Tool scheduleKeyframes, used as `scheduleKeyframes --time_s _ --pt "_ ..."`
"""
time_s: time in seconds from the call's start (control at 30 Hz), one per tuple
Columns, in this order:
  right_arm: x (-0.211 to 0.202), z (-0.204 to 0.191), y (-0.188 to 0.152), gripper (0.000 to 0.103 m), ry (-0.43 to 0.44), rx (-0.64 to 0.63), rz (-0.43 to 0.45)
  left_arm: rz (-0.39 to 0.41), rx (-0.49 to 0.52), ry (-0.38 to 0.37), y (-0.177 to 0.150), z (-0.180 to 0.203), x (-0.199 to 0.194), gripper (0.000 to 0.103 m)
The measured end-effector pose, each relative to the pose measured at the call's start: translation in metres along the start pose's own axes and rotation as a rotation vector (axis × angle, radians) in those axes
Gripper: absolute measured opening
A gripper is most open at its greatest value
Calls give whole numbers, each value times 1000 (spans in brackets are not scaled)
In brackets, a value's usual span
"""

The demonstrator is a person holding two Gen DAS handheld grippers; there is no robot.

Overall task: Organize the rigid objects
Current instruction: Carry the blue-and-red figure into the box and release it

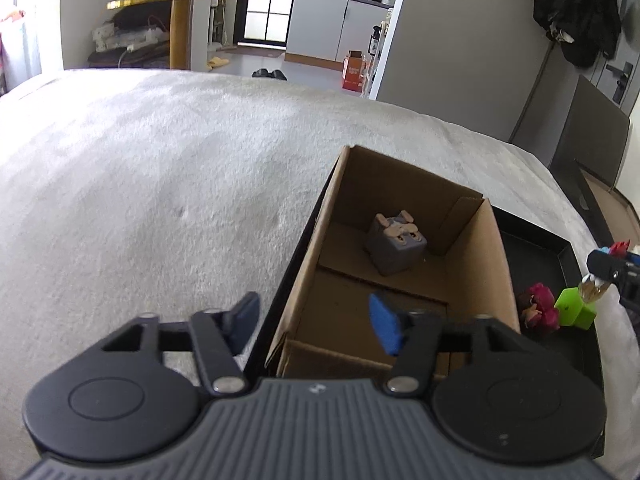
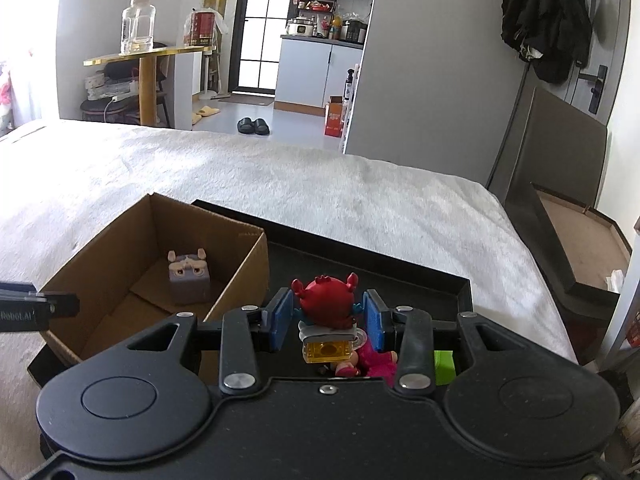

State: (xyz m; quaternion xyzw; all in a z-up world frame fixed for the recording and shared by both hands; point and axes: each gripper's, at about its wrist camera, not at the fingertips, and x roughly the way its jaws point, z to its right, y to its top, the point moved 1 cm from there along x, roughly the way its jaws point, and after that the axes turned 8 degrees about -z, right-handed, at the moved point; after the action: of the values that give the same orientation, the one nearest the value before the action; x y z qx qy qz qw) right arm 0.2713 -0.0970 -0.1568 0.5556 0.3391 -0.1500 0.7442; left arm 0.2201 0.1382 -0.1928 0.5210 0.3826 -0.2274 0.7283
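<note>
While the right gripper [image 2: 326, 318] clamps the red figurine [image 2: 326, 308] just right of the cardboard box [image 2: 236, 284], the empty left gripper [image 1: 316, 322], jaws apart, straddles the box's left wall.

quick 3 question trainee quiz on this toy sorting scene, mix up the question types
1. True or false: the grey cube-shaped animal toy lies inside the open brown cardboard box.
2. Multiple choice: what sits between the fingers of the right gripper? A) a red-headed figurine on a clear yellow base B) a green block C) nothing
3. Fill in: the cardboard box and the loose toys sit in a shallow ____ tray on the white blanket.

Key
1. True
2. A
3. black
</note>
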Motion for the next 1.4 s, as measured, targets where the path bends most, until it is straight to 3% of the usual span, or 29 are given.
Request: scheduleKeyframes --time_s 0.17,0.37,1.23,1.3,1.4 --pt "4 -8 3 38 5 -2 -7 -17 -55 -22 -2 -15 7 28" --pt "8 -23 10 38 30 -12 -16 -13 -104 -58 -4 -24 9 20" --pt "18 -106 43 39 131 -149 -2 -44 -213 -178 -4 -48 11 20" --pt "21 -110 46 55 154 -164 -5 -46 -215 -182 -4 -50 11 20" --pt "17 -110 47 58 160 -163 1 -49 -211 -185 -3 -51 12 20"
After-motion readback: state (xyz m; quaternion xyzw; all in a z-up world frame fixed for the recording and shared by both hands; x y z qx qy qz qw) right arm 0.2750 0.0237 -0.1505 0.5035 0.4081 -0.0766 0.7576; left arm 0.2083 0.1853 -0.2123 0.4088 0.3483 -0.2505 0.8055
